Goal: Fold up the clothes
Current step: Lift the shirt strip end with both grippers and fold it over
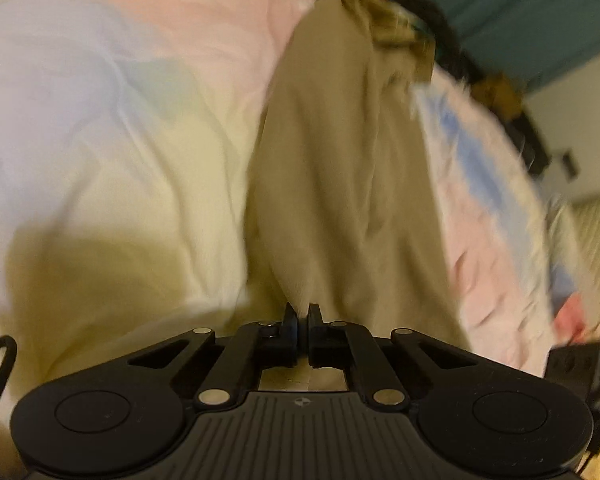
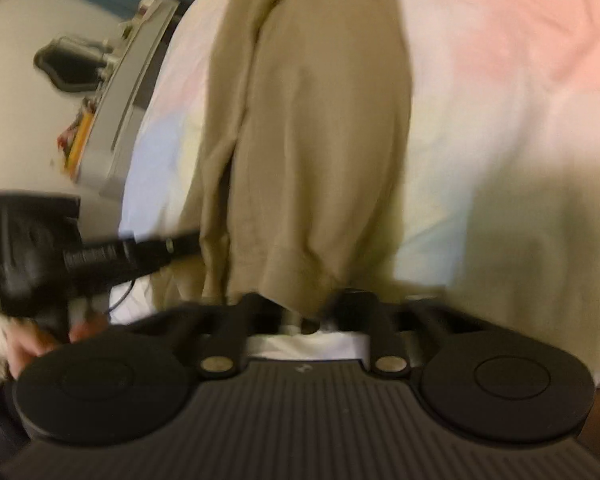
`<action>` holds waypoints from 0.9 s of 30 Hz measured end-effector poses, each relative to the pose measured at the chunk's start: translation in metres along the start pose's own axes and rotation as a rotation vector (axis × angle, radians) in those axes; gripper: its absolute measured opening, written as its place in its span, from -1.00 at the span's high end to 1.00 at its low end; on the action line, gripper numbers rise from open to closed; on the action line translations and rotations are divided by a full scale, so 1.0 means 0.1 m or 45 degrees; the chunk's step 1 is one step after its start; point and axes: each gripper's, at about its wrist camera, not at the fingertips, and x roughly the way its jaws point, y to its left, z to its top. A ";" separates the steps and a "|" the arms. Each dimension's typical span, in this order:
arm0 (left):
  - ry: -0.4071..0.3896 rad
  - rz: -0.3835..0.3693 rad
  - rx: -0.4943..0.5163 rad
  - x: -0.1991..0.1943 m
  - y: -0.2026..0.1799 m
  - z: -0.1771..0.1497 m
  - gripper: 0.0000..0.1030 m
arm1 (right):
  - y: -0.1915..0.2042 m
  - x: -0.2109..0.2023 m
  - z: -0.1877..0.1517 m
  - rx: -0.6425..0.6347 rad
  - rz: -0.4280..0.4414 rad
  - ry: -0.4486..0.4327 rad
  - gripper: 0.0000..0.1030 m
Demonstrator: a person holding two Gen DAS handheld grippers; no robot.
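A tan garment (image 1: 340, 168) lies in a long band across a pastel bedsheet (image 1: 120, 140). My left gripper (image 1: 303, 312) is shut on the garment's near edge, and the cloth rises from between its fingers. In the right wrist view the same tan garment (image 2: 312, 128) runs up the middle, its hemmed end draped over my right gripper (image 2: 312, 312). The right fingers are blurred and covered by the cloth, and they appear shut on it. At the left of that view is the other gripper's body (image 2: 28, 252), held by a hand (image 2: 24, 348).
A heap of mixed clothes (image 1: 384, 12) lies at the far end of the garment. The sheet (image 2: 500, 120) spreads to the right in the right wrist view. A grey shelf edge (image 2: 132, 92) and white wall (image 2: 24, 120) stand beyond the bed's left side.
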 end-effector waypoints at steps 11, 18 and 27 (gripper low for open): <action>-0.288 -0.341 -0.065 -1.14 -0.39 0.39 0.94 | 0.74 -1.31 0.45 -0.135 0.127 -0.438 0.84; -0.158 -0.234 0.078 -1.33 -0.72 -0.14 0.95 | 0.76 -1.60 0.04 -0.191 0.096 -0.415 0.84; 0.041 -0.126 0.092 -1.11 -0.75 -0.50 0.95 | 0.66 -1.44 0.31 -0.167 0.032 -0.425 0.84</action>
